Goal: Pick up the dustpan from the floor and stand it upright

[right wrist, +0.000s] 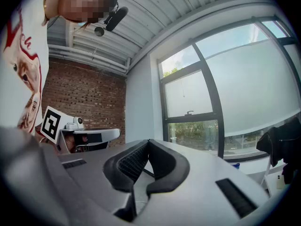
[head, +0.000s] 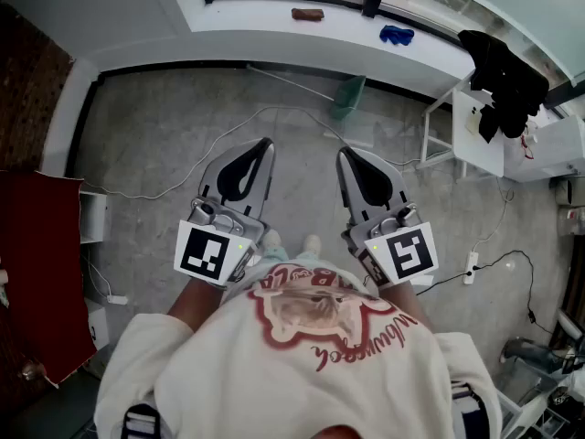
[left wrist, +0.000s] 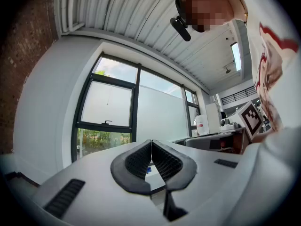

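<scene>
1. Two sets of tongs are held level by the person (head: 302, 364), side by side, both pointing at the white window ledge (head: 274, 37) and well short of it
2. Left tongs (head: 266, 143): in the left gripper view (left wrist: 151, 141) the ribbed pads meet at the tips, clenched with nothing between them
3. Right tongs (head: 345, 153): in the right gripper view (right wrist: 148, 141) the pads are likewise pressed together at the tips and grasp nothing
4. Green dustpan (head: 347, 97): it lies on the grey floor (head: 164, 135) at the foot of the ledge, its thin handle running along the floor below the ledge; both tongs are apart from it
5. White cable (head: 219, 135): it snakes over the floor between the ledge and the tongs
6. Blue item (head: 397, 35) and brown item (head: 307, 14): both rest on top of the ledge, apart from each other
7. Black garment (head: 501, 71): it hangs just past the ledge's right end
</scene>
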Available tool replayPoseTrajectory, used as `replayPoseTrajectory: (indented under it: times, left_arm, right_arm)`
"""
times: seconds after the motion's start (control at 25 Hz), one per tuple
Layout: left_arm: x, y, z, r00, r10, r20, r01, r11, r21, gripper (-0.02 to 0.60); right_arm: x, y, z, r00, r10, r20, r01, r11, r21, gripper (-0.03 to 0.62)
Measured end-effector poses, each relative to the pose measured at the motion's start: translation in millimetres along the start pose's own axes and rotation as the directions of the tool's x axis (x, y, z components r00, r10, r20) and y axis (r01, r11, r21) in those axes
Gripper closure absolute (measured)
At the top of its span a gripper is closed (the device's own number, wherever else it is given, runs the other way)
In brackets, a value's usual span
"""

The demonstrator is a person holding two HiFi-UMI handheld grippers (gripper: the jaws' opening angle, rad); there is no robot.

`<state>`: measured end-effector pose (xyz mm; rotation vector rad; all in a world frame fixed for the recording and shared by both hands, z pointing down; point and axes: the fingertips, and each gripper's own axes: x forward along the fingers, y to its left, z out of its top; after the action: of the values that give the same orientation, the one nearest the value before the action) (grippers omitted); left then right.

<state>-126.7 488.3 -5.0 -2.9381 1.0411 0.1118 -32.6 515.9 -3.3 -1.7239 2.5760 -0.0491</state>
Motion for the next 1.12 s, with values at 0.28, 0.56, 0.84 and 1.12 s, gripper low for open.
replayPoseTrajectory:
  times: [0.28, 0.56, 0.84, 1.12]
  left_arm:
    - [5.1, -1.6, 0.3, 1.000, -0.003, 0.003, 0.003, 1.000, -0.005, 0.561]
    - [4.0, 1.0, 1.2, 1.000, 0.002, 0.006, -0.001, 1.000, -0.006, 0.561]
    - [11.0, -4.4, -2.8, 1.000, -0.001, -0.004, 0.001, 1.000, -0.013, 0.561]
    - [28.1, -21.2, -13.4, 0.998, 0.042, -0.046, -0.044, 0.998, -0.044, 0.561]
  right_arm:
    - [1.8, -6.0, 1.7, 1.000, -0.007, 0.007, 0.007, 1.000, 0.007, 0.569]
    - [3.3, -0.8, 0.2, 1.000, -0.003, 0.005, 0.003, 1.000, -0.002, 0.569]
    - [0.4, -8.3, -1.4, 1.000, -0.009, 0.011, 0.009, 1.000, -0.008, 0.569]
    - [-5.0, -34.9, 2.6, 0.998, -0.053, 0.027, 0.052, 0.998, 0.029, 0.569]
